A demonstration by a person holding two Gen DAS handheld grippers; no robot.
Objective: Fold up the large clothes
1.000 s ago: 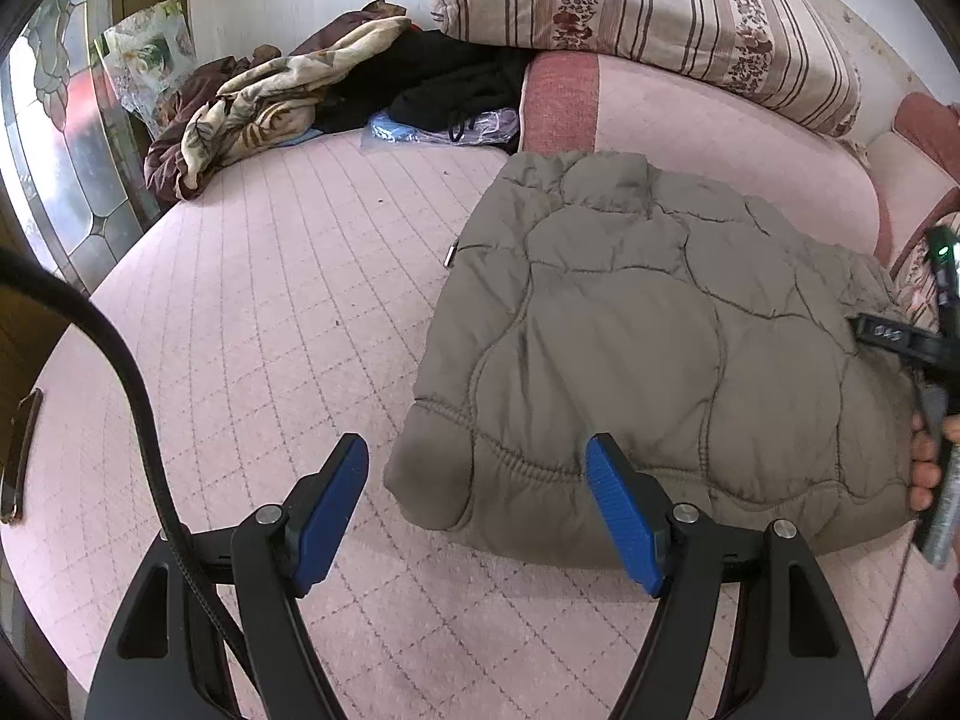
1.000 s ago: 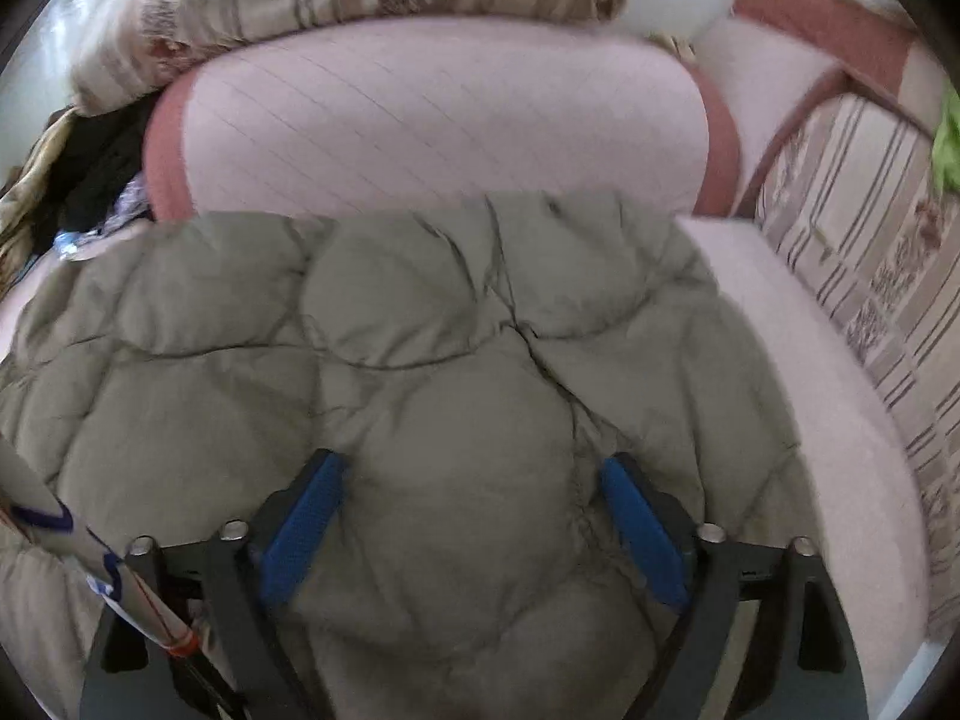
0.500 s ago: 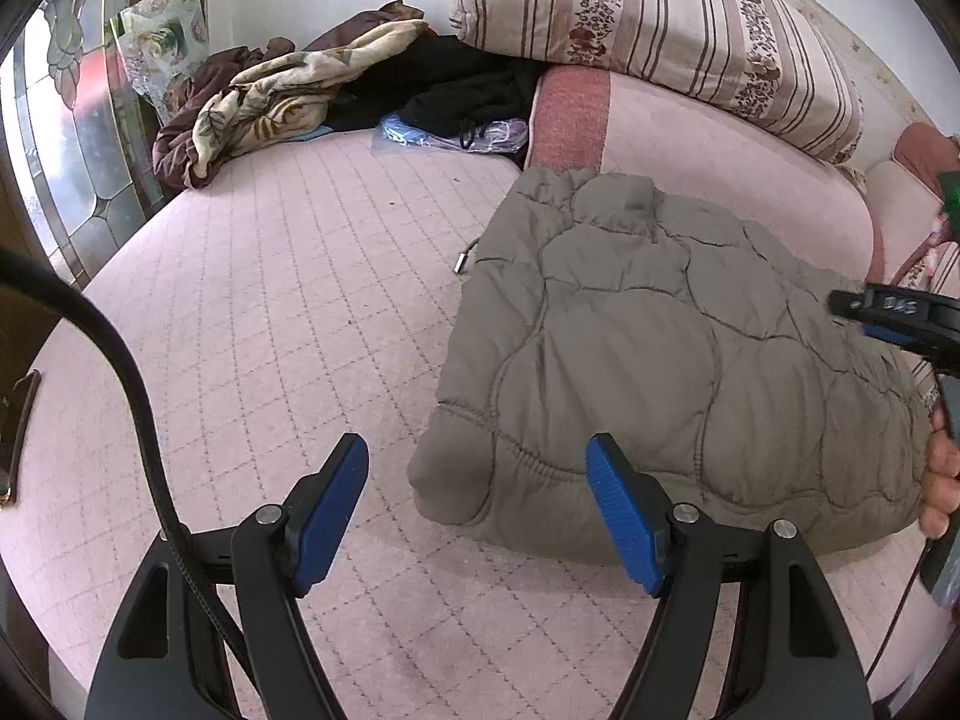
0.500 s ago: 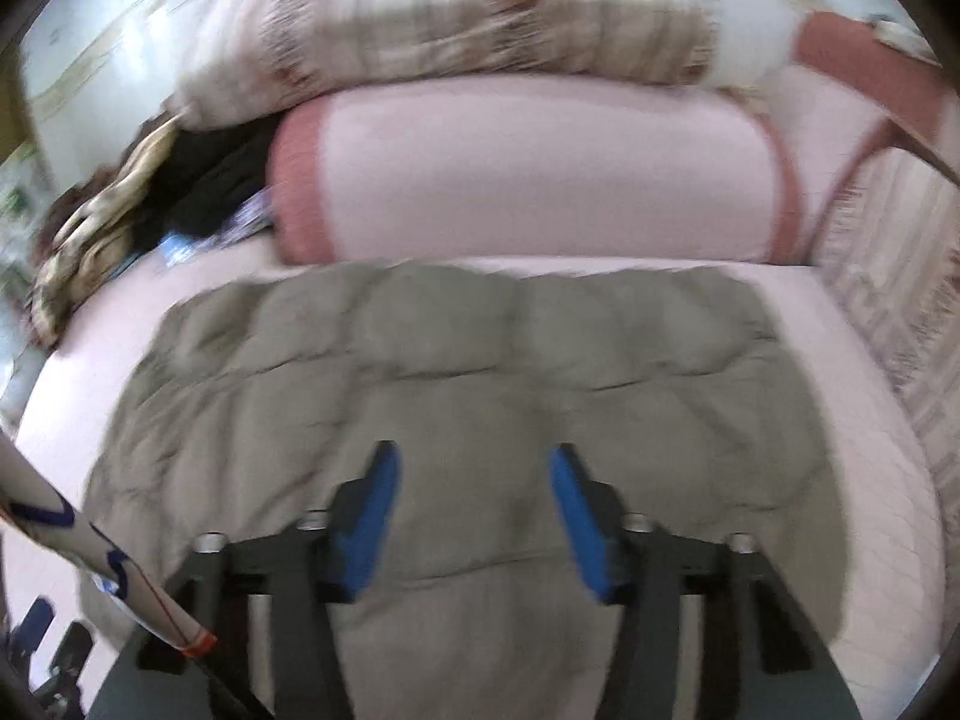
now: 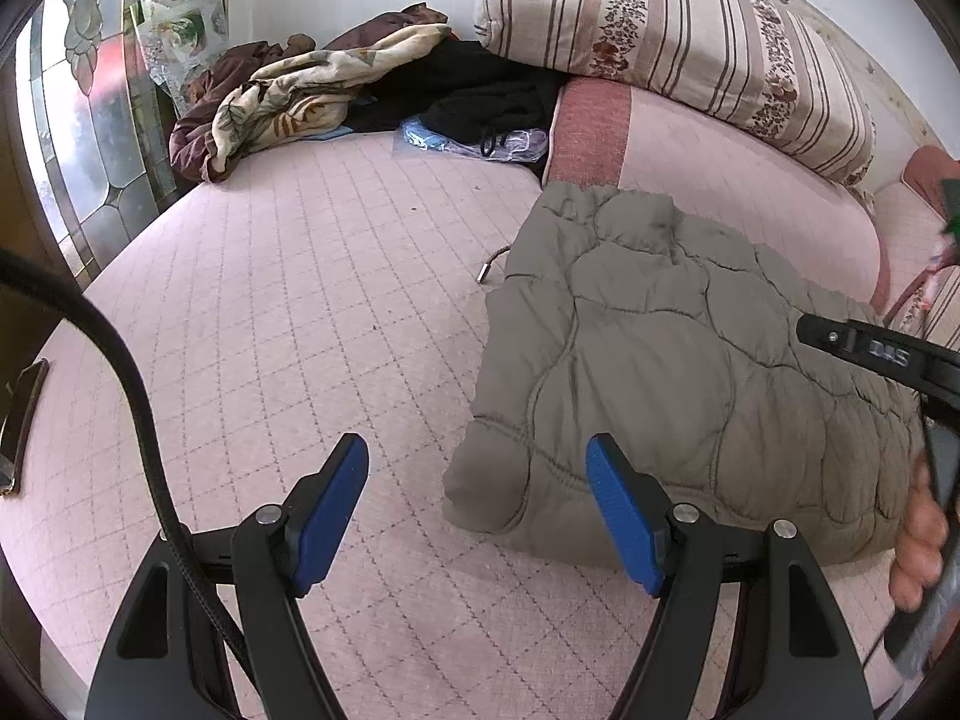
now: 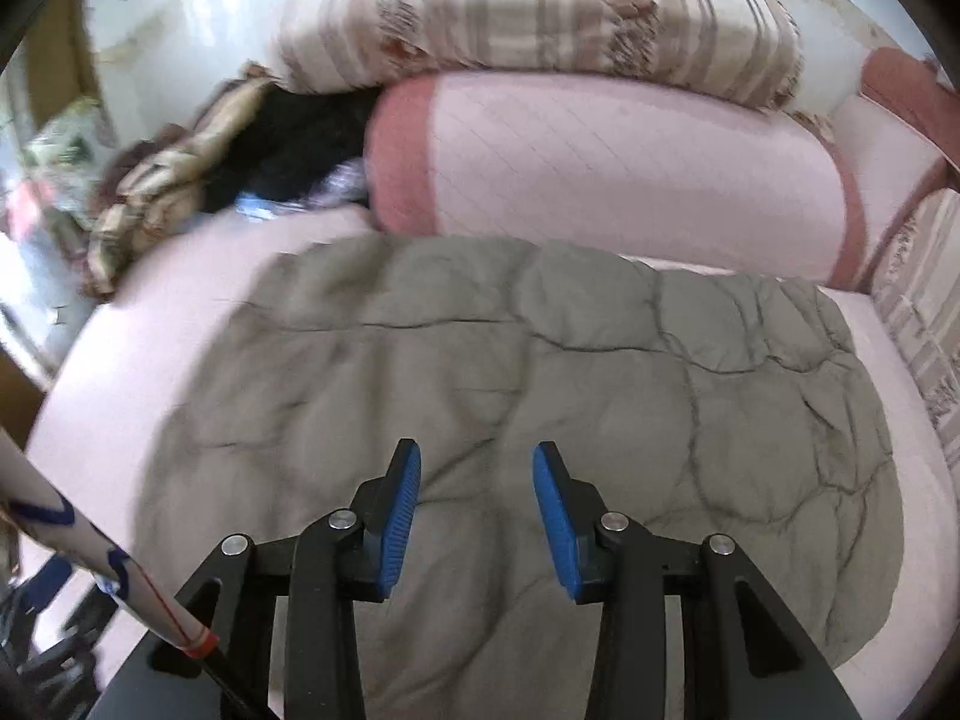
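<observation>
An olive-grey quilted jacket [image 5: 690,372] [image 6: 540,360] lies folded into a flat, roughly square bundle on the pink quilted bed [image 5: 312,324]. My left gripper [image 5: 477,450] is open, hovering over the bed at the jacket's near left corner, its right pad just over the hem. My right gripper [image 6: 477,456] hangs above the jacket's near half with its jaws partly apart and nothing between the pads. The right tool's body [image 5: 870,354] and a person's hand [image 5: 918,540] show at the right edge of the left wrist view.
A pink bolster [image 6: 630,168] lies behind the jacket with a striped pillow [image 5: 672,42] on top. A heap of clothes [image 5: 300,96] and a plastic bag [image 5: 474,141] sit at the bed's far left by a stained-glass panel [image 5: 78,138]. A black cable [image 5: 138,420] crosses the left view.
My right gripper has narrowed its jaws and pulled back and up off the jacket, so the whole bundle now shows. The left gripper has hardly moved.
</observation>
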